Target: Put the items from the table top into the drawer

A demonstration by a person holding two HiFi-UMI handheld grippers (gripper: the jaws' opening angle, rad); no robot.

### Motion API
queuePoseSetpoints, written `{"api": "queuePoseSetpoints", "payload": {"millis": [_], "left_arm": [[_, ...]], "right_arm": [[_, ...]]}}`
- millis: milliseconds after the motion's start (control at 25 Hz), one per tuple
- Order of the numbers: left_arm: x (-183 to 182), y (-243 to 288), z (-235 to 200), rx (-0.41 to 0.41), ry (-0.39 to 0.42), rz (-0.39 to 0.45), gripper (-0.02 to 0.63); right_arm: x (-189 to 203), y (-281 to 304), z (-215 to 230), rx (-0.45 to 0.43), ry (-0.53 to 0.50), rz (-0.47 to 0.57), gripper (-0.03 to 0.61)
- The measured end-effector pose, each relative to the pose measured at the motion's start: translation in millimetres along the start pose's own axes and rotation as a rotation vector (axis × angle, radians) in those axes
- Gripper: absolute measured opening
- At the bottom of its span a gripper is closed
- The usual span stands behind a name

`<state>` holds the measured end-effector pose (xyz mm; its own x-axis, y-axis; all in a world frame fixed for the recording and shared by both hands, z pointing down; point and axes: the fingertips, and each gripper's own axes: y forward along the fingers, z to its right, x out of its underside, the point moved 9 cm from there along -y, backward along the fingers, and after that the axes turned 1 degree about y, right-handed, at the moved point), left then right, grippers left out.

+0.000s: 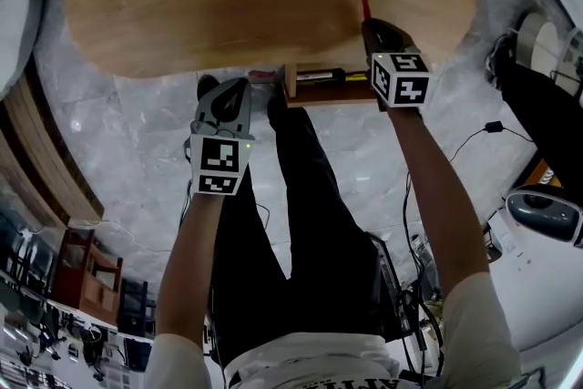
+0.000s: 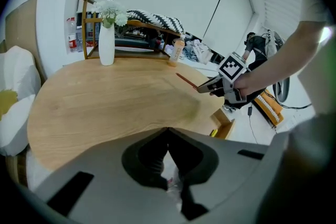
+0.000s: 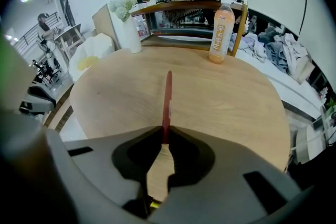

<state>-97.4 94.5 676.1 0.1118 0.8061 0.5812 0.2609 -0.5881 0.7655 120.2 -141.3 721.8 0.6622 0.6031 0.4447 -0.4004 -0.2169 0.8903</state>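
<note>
Red stick [image 3: 168,97] sat clamped in the right tongs [image 3: 164,134] above the counter [image 3: 220,97]. Left tongs [image 2: 168,132] were closed, empty, near the open drawer [image 1: 291,79].

**Obscured and cropped items**

Counter [image 1: 228,5]: far edge cut off by the head view's top.
Drawer [image 1: 328,96]: interior mostly covered by the counter rim and the right gripper [image 1: 372,25]; contents unidentifiable.
Red stick [image 3: 167,102]: near end buried between the jaws; kind unclear.
</note>
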Motion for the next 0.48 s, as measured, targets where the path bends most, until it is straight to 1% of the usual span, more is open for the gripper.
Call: {"api": "queuePoseSetpoints", "payload": {"millis": [120, 200, 320, 480], "left_arm": [[1.1, 1.0, 4.0, 0.01, 0.022, -0.006, 0.02], [2.5, 1.7, 6.3, 0.012, 0.029, -0.01, 0.02], [7.5, 3.4, 10.8, 0.019, 0.028, -0.019, 0.02], [12.6, 7.4, 17.0, 0.026, 0.022, -0.023, 0.02]], "right_arm": [[7.4, -7.8, -1.9, -0.016, -0.018, 0.007, 0.058], [14.5, -12.4, -3.1, -0.029, -0.048, 0.001, 0.058], [31.2, -19.7, -3.3, -0.05, -0.089, -0.022, 0.058], [52.0, -29.0, -1.6, -0.086, -0.106, -0.031, 0.058]]}}
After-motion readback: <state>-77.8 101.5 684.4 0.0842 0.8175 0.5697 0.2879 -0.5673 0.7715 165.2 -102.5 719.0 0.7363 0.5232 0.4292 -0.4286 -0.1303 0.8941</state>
